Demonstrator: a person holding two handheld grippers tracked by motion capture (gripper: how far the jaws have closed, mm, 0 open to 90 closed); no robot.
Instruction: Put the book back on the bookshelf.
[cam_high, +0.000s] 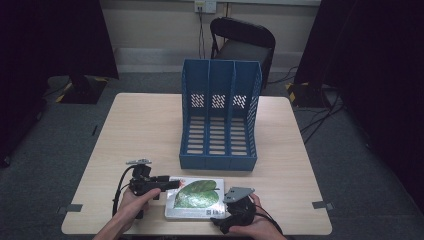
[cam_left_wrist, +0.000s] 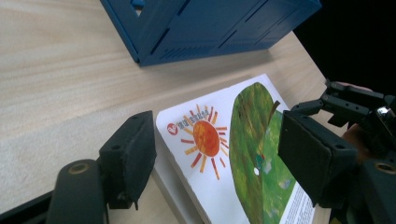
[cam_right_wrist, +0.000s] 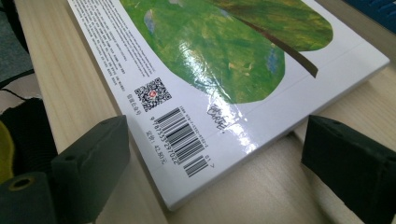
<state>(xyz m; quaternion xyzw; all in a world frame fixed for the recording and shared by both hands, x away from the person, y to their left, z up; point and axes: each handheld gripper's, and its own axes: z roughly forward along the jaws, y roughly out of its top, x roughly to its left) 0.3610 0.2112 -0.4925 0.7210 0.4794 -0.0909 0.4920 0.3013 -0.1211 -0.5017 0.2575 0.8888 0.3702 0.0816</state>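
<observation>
A thick white book (cam_high: 195, 198) with a green leaf and an orange sun on its cover lies flat near the table's front edge. My left gripper (cam_high: 171, 184) is open at the book's far left corner. In the left gripper view its jaws (cam_left_wrist: 219, 158) straddle that corner of the book (cam_left_wrist: 233, 140) without touching it. My right gripper (cam_high: 223, 214) is open at the near right corner. In the right gripper view its jaws (cam_right_wrist: 219, 163) stand on either side of the barcode corner of the book (cam_right_wrist: 210, 56).
A blue three-slot file holder (cam_high: 220, 117) stands upright mid-table, just behind the book, its open slots facing me. A black chair (cam_high: 242, 42) stands beyond the table. Bare wood lies to the left and right of the holder.
</observation>
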